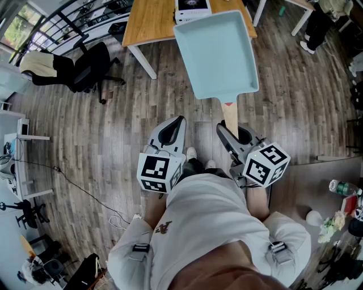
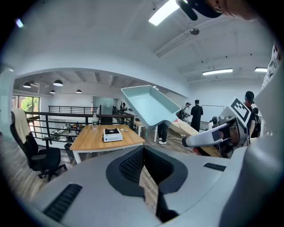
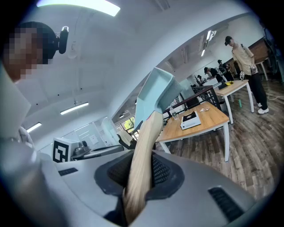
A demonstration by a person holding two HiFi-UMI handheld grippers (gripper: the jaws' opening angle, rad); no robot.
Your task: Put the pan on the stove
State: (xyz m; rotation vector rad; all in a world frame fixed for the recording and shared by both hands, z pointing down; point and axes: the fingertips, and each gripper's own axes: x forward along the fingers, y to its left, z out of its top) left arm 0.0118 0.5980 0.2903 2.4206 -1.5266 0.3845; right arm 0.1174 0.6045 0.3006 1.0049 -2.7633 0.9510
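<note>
A light blue rectangular pan (image 1: 218,51) hangs in the air over the wood floor, its far end overlapping the wooden table (image 1: 148,22). My right gripper (image 1: 229,136) is shut on the pan's pale wooden handle (image 1: 229,116); in the right gripper view the handle (image 3: 142,155) runs up between the jaws to the tilted pan (image 3: 155,95). A small white stove (image 1: 193,8) sits on the table, also seen as the stove (image 2: 112,134) and the stove (image 3: 191,119). My left gripper (image 1: 173,130) is level with the right one, shut and holding nothing.
A black office chair (image 1: 91,68) stands left of the table. People (image 2: 196,116) stand beyond it, and a person (image 3: 248,66) stands by another table. A water bottle (image 2: 94,119) rests on the table's far side. A cluttered surface with a bottle (image 1: 343,188) lies at the lower right.
</note>
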